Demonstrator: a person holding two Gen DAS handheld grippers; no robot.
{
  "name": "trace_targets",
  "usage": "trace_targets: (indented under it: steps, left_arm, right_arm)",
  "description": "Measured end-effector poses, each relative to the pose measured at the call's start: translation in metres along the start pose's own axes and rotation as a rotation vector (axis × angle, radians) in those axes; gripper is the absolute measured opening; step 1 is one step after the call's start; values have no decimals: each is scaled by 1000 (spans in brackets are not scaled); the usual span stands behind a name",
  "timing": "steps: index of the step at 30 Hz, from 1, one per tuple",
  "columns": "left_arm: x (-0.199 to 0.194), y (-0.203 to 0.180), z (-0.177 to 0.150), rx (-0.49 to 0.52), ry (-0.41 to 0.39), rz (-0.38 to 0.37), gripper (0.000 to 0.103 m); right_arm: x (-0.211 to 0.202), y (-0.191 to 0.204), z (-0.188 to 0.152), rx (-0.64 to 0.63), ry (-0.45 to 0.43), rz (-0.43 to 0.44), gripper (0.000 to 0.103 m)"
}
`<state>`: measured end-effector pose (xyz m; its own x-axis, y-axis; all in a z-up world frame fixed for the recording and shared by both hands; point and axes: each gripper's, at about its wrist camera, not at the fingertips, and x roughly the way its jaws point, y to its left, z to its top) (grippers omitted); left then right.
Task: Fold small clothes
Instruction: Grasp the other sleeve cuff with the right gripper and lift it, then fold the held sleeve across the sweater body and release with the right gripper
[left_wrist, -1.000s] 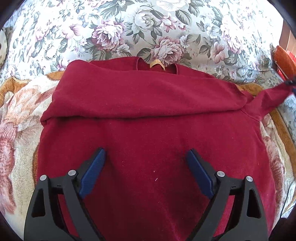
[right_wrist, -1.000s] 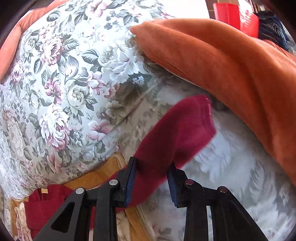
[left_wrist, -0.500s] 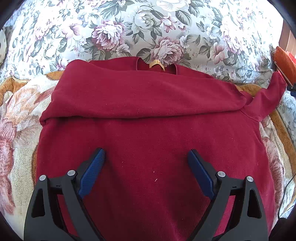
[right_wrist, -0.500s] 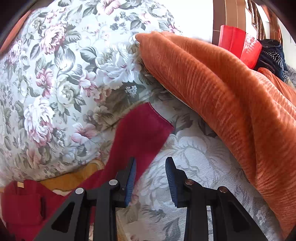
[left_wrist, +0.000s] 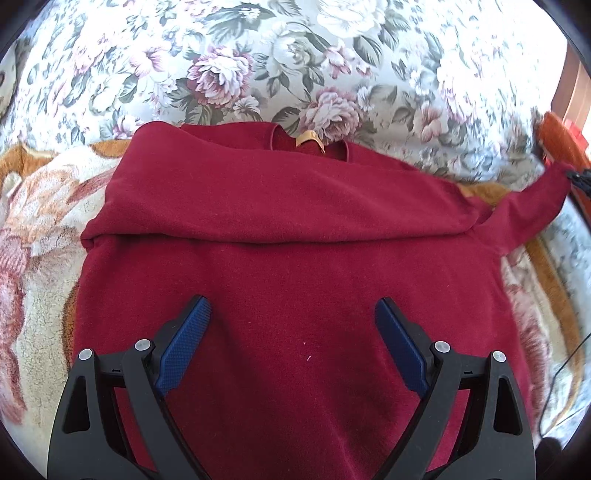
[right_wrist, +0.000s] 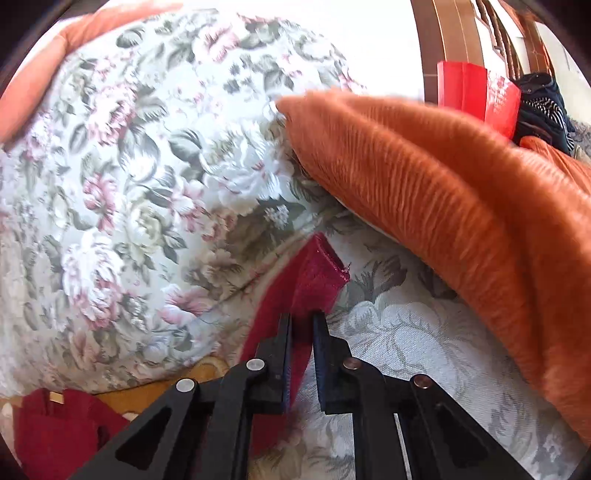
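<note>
Right tool apparently clamping sleeve.

Left gripper hovered with jaws spread wide and nothing between them, while right gripper had its jaws nearly closed, pinching the sleeve end between blue pads.

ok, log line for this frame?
task: fold sweater | left tongs: open, over body | right tongs: shut on sleeve | other sleeve: folded across chest
</note>
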<state>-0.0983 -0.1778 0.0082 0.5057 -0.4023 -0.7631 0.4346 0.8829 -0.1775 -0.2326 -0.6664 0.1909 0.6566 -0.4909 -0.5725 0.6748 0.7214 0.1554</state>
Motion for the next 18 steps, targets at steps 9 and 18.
trace_targets:
  steps: [9, 18]
  left_arm:
    - [-56, 42, 27, -81, -148, 76, 91]
    - [-66, 108, 38, -270, -184, 61, 91]
  right_arm:
    - [-116, 133, 23, -173, -75, 391, 9]
    - [-82, 366, -92, -345, 169, 750, 4]
